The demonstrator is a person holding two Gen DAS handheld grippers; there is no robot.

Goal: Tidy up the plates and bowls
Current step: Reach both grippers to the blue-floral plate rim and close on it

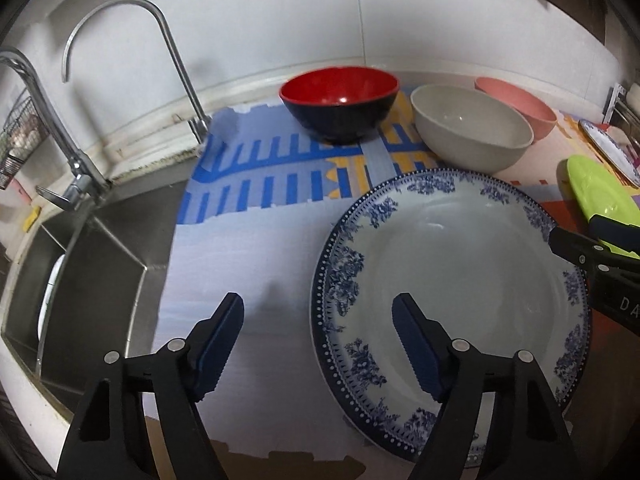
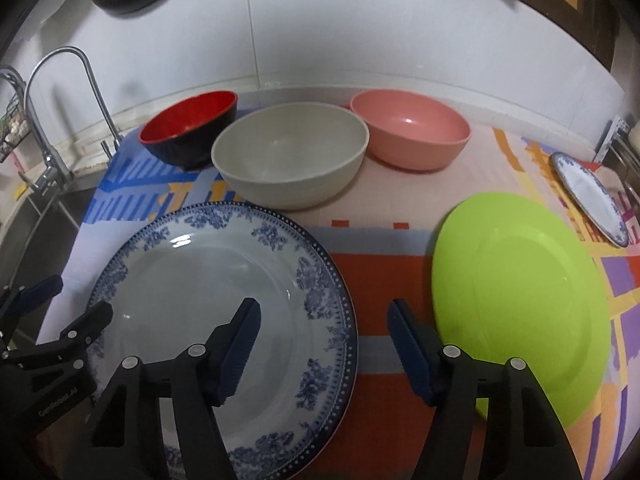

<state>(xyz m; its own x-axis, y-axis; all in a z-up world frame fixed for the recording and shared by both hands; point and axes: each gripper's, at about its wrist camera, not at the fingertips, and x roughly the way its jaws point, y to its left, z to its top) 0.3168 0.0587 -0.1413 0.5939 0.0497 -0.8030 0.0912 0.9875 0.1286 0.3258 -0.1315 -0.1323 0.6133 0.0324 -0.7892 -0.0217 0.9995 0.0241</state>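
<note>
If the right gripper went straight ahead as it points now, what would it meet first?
Probably the patterned mat in the gap between the large blue-and-white floral plate and the lime-green plate. The open right gripper straddles that gap; depth is uncertain.

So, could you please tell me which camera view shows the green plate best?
The right wrist view: the green plate shows almost whole, beside the right tool. In the left wrist view only a sliver shows at the right edge, partly behind that tool.
</note>
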